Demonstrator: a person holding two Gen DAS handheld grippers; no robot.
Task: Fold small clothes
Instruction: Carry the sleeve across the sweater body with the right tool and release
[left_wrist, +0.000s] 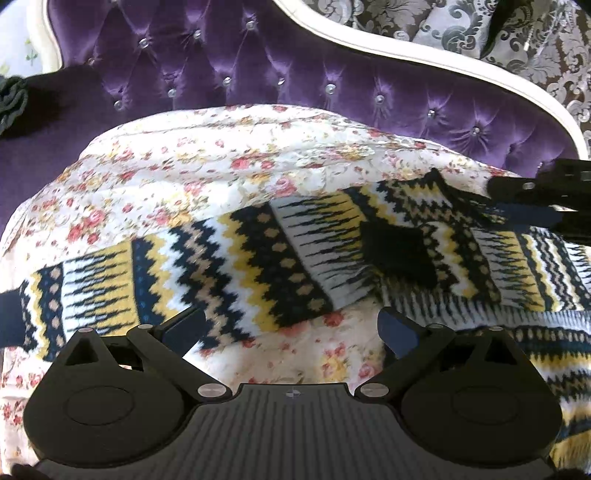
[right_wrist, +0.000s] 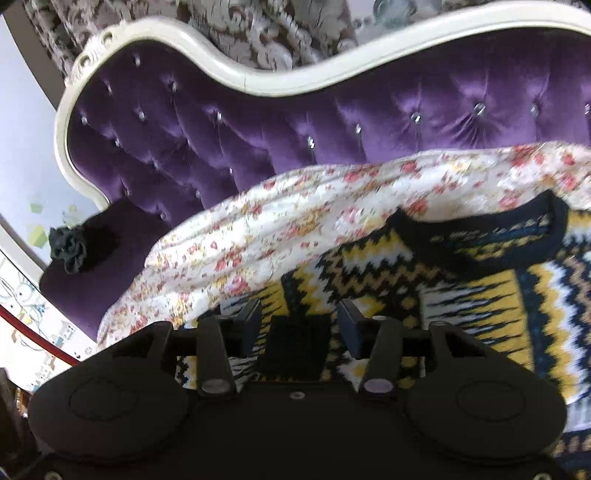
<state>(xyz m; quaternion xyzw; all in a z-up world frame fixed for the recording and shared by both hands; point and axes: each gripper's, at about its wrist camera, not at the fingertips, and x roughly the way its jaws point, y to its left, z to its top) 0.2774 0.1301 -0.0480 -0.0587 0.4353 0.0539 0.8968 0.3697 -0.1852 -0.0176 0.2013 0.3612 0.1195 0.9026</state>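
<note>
Knitted sweater (left_wrist: 258, 251), yellow, white and dark zigzag, lies spread on floral quilt (left_wrist: 207, 162) before purple tufted sofa back (left_wrist: 236, 62). Left gripper (left_wrist: 291, 325) wide apart, empty, above sleeve. Right gripper (right_wrist: 299, 317) half apart over black cuff (right_wrist: 295, 343), pads not pressing.

The sweater (left_wrist: 258, 258) is running off the right edge in the left wrist view, its far sleeve end hiding at the left border. The right gripper (right_wrist: 297, 321) is covering the knit beneath it, and the floral quilt (right_wrist: 295, 206) is smearing into blur.
</note>
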